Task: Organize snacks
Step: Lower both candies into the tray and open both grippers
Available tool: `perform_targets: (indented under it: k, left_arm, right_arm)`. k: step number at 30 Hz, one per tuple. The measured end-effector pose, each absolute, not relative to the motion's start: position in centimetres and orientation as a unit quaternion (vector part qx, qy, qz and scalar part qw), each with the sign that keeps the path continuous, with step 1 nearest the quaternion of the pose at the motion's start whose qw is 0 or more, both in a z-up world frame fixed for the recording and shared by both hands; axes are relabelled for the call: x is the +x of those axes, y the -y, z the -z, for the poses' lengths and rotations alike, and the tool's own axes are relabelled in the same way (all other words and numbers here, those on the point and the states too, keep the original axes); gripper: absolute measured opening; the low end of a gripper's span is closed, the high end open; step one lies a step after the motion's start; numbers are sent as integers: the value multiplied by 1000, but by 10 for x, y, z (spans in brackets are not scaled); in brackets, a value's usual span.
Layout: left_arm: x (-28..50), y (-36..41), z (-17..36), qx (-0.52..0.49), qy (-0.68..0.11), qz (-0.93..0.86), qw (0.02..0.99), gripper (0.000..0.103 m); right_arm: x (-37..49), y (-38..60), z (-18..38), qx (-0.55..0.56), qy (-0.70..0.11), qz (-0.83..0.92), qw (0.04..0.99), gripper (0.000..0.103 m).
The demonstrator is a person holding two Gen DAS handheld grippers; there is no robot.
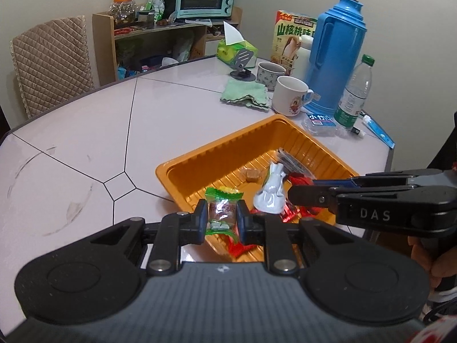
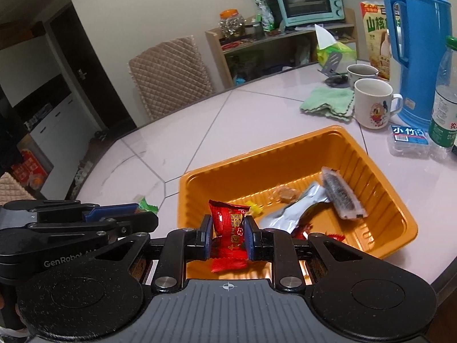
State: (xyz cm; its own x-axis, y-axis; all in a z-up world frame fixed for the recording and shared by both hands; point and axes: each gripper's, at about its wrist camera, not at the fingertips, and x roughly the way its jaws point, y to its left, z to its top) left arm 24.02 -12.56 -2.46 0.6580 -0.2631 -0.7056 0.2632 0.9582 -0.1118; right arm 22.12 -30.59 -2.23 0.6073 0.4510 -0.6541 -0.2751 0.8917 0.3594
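table [image 1: 85, 143] holds orange tray [image 2: 328, 148] | several snacks already inside, perhaps five | left tool [image 1: 221, 218] grips green-wrapped candy [image 1: 222, 210], right tool [image 2: 228, 235] grips red packet [image 2: 228, 228], both over tray's near edge, unreleased

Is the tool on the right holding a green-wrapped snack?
No, the right tool is shut on a red foil-wrapped candy above the orange plastic tray.

On the table [image 2: 257, 114] sits a tray [image 2: 257, 168] holding a pouch [image 2: 297, 208], a bar [image 2: 341, 193] right of it and a cookie [image 2: 287, 193] behind. Behind the tray lie a cloth [image 2: 328, 101] and two mugs [image 2: 372, 103], with a thermos [image 2: 420, 45] and bottle [image 2: 445, 94] to their right. A chair [image 2: 171, 77] and shelf [image 2: 280, 48] stand beyond the table.
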Motion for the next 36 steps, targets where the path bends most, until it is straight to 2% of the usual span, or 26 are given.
perform_targets:
  k: [16, 36]
  left_arm:
    - [306, 145, 48, 1, -413, 115, 903, 19]
    - [338, 149, 75, 21, -436, 105, 894, 19]
  right_arm:
    - [286, 315, 47, 135, -407, -190, 883, 23]
    - [314, 316, 74, 148, -435, -173, 871, 23]
